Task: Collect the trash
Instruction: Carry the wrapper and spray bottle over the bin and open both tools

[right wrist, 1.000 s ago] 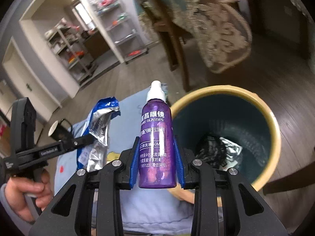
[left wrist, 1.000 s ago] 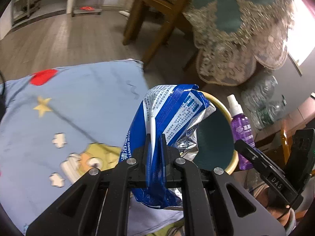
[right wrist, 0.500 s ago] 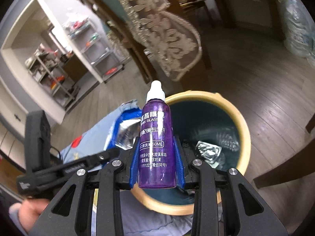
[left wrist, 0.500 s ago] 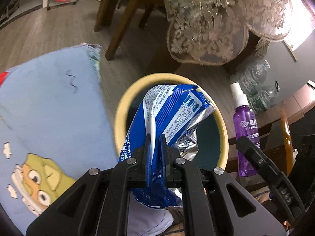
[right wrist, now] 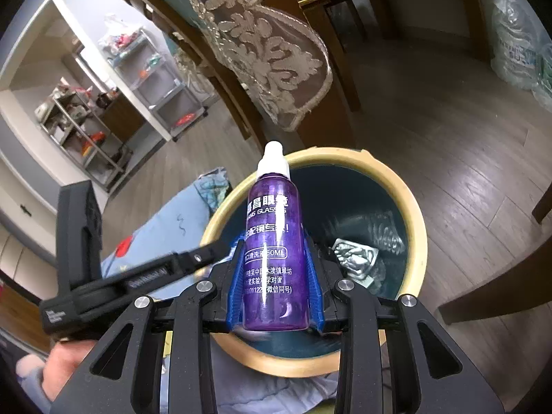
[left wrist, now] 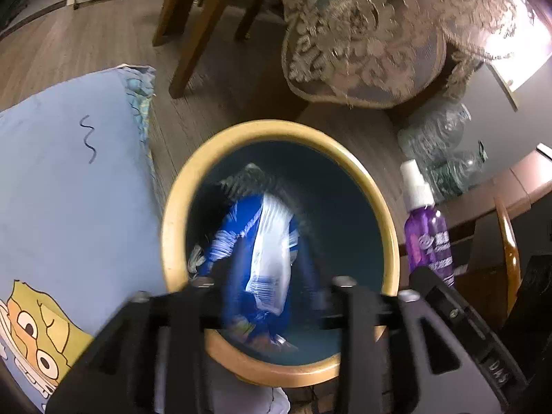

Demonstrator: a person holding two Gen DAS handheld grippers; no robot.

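**Two grippers over the bin, one spread, one pinching a bottle**

Two handheld grippers point down toward a round trash bin [left wrist: 376,200] with a tan rim and dark teal inside, standing on a wood floor [right wrist: 465,172]. The left gripper [left wrist: 269,296] hangs directly above the bin's mouth, its black frame filling the bottom of its own view. Its fingers are spread wide apart and pinch nothing. Between and beyond them a blue-and-white wrapper [left wrist: 265,252] appears, blurred, inside the opening of the bin, apart from both fingers; whether it rests on the bin's contents cannot be told through the blur. From the right wrist view the left gripper [right wrist: 207,258] reaches in from the left, its tip over the bin's rim, with part of the person's left hand [right wrist: 58,365] visible under its handle.

The right gripper [right wrist: 276,296] is held just beside the left one, near the near edge of the trash bin [right wrist: 414,214]. Its blue-padded fingers [right wrist: 238,286] are pressed against both sides of a purple spray bottle [right wrist: 274,258] with a white cap, which stands upright along the fingers, cap pointing away from the camera. The same bottle [left wrist: 427,238] shows at the right of the left wrist view, outside the rim.

Crumpled silver foil [right wrist: 355,258] lies at the bottom of the bin. A blue cartoon-printed cloth [left wrist: 69,189] lies touching the bin's left side.
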